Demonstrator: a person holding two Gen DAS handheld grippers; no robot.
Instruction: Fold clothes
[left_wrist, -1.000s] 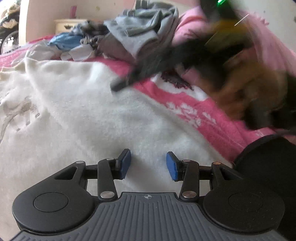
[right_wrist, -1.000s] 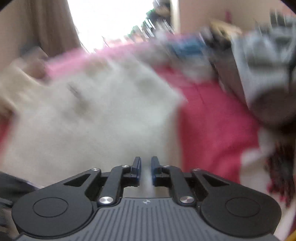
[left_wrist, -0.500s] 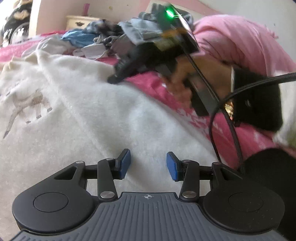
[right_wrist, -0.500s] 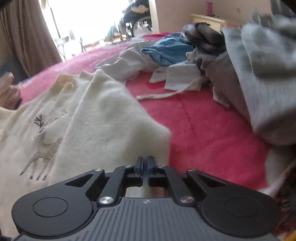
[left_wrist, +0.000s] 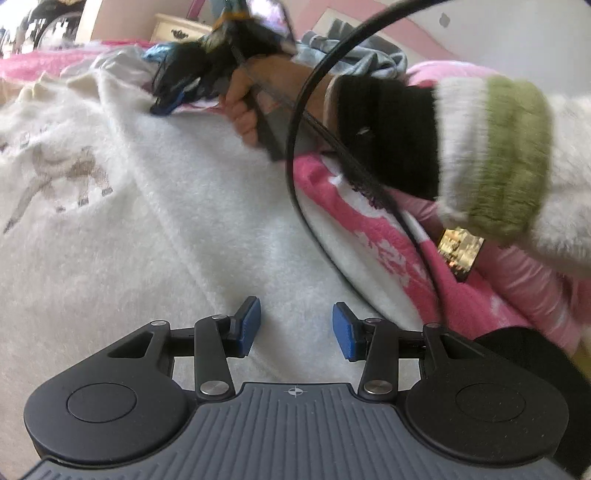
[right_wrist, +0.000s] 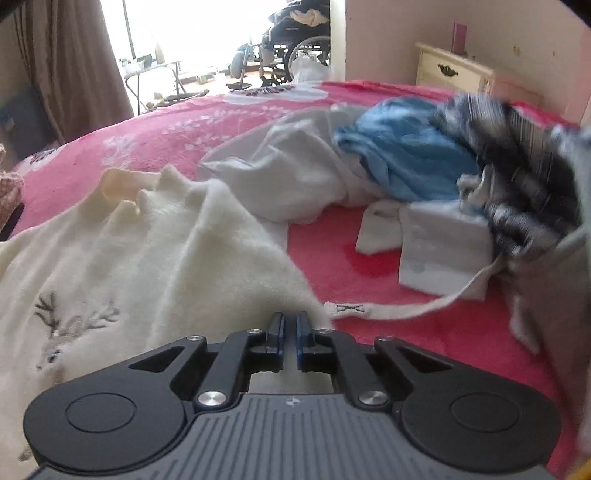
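A cream fleece sweater (left_wrist: 166, 221) with a stitched reindeer (left_wrist: 66, 173) lies spread on a pink blanket (left_wrist: 373, 236). My left gripper (left_wrist: 295, 325) hovers low over its near part, open, with nothing between the blue pads. In the left wrist view my right gripper (left_wrist: 166, 107), held by a hand (left_wrist: 243, 99), is at the sweater's far edge. In the right wrist view the sweater (right_wrist: 147, 258) runs right up to my right gripper (right_wrist: 290, 328). Its jaws stand almost together, with cream cloth in the thin gap.
A heap of loose clothes (right_wrist: 406, 158), white, blue and striped, lies past the sweater, and a white drawstring (right_wrist: 406, 310) trails toward my right fingertips. A black cable (left_wrist: 299, 147) and a white-and-green sleeve (left_wrist: 498, 158) cross the left wrist view. A nightstand (right_wrist: 450, 72) stands behind the bed.
My right gripper has swept along the sweater's edge toward the clothes heap, and the hand and sleeve now fill more of the left wrist view. The left gripper has rolled slightly and stays open.
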